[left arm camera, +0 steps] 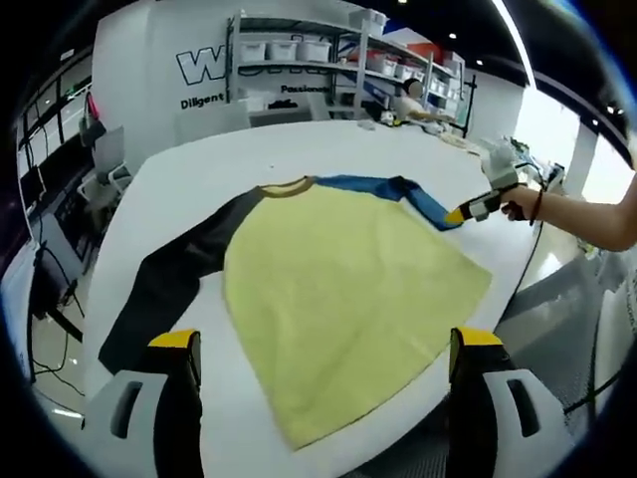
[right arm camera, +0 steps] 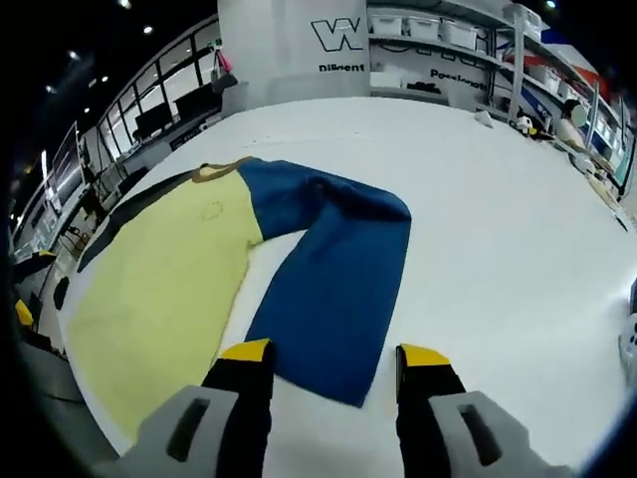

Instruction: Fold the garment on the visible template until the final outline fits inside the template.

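The garment lies flat on the white bench, a long-sleeved shirt with a yellow body, a blue sleeve and a dark sleeve. In the left gripper view the dark sleeve runs out straight toward 8 o'clock from the collar, wholly unfolded, while the blue sleeve stretches toward 2 o'clock. In the right gripper view the blue sleeve bends at the elbow, its cuff end lying at 6 o'clock just ahead of the right tongs. Those tongs stand released, jaws apart on either side of the cuff, gripping nothing. The left tongs are also released, poised above the hem with empty space between them. No template outline can be made out on the bench. By my reading the fold has barely begun: both sleeves and the body remain to be brought in.
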